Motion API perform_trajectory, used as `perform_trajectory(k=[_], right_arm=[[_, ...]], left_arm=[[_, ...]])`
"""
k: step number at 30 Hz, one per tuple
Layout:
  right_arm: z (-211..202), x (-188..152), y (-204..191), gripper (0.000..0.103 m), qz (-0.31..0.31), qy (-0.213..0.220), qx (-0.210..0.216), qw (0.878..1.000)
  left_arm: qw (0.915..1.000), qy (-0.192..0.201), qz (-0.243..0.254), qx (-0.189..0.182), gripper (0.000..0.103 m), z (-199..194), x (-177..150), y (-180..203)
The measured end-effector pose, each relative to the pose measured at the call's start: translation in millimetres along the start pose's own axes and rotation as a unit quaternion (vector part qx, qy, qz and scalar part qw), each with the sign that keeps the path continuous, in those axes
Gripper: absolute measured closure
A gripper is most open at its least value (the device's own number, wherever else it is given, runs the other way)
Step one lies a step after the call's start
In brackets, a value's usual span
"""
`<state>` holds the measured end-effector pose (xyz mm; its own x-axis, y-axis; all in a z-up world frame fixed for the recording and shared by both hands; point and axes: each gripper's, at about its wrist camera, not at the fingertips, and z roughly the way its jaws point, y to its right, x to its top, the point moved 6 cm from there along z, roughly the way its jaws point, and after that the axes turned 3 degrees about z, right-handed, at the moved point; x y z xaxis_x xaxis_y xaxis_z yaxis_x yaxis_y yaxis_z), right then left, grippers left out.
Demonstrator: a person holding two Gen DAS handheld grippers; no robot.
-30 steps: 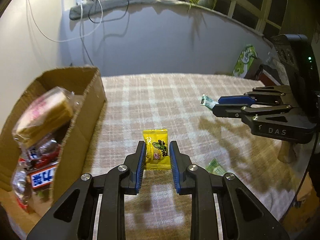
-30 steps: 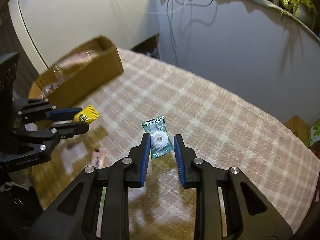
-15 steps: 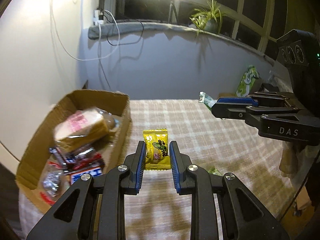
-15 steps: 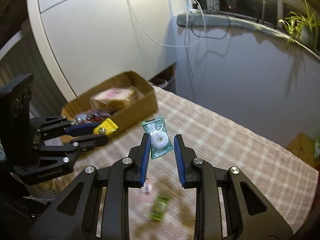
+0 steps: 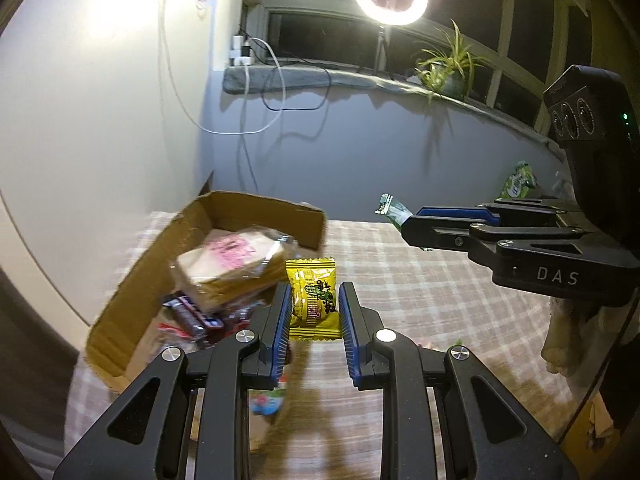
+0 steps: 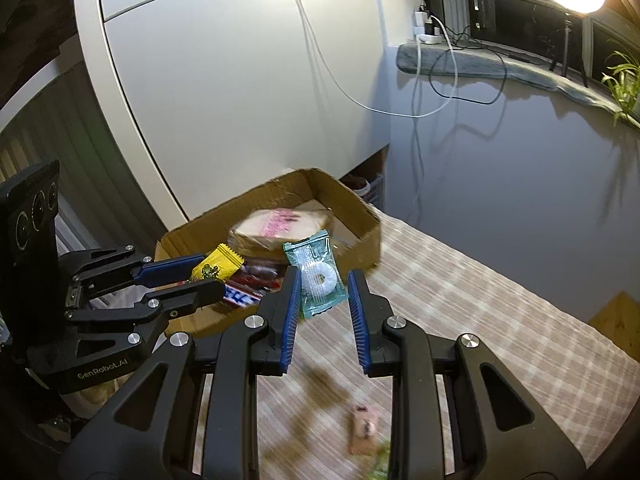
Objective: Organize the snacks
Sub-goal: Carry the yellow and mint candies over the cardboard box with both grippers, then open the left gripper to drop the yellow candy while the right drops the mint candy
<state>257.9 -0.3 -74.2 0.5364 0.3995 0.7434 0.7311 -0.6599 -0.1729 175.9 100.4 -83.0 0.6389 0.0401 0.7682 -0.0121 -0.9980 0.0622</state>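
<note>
Left wrist view: my left gripper [image 5: 313,312] jaws clamp the yellow packet [image 5: 313,298], right gripper [image 6: 323,290] jaws the green candy [image 6: 318,278]; I'd clear the box [image 5: 256,204] wall before releasing.

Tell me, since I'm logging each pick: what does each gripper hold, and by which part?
The left gripper pinches a yellow snack packet by its side edges. The right gripper pinches a green ring-candy packet by its side edges, lower half.
</note>
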Motion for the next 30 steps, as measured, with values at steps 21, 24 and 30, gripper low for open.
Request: perform_trajectory(k=[21, 24, 30], right_arm=[[70.1, 20.6, -51.8, 0.078, -0.024, -0.031, 0.017, 0.999], [79.6, 22.1, -56.2, 0.078, -0.028, -0.037, 0.016, 0.999], [90.2, 26.1, -62.9, 0.077, -0.034, -0.041, 0.01, 0.999]], left_arm=[[0.9984, -0.004, -0.049, 0.029, 0.081, -1.5, -14.4, -69.7], [0.998, -0.007, -0.054, 0.032, 0.081, 0.0, -15.6, -76.5], [0.9971, -0.009, -0.064, 0.04, 0.08, 2.3, -15.9, -87.1]])
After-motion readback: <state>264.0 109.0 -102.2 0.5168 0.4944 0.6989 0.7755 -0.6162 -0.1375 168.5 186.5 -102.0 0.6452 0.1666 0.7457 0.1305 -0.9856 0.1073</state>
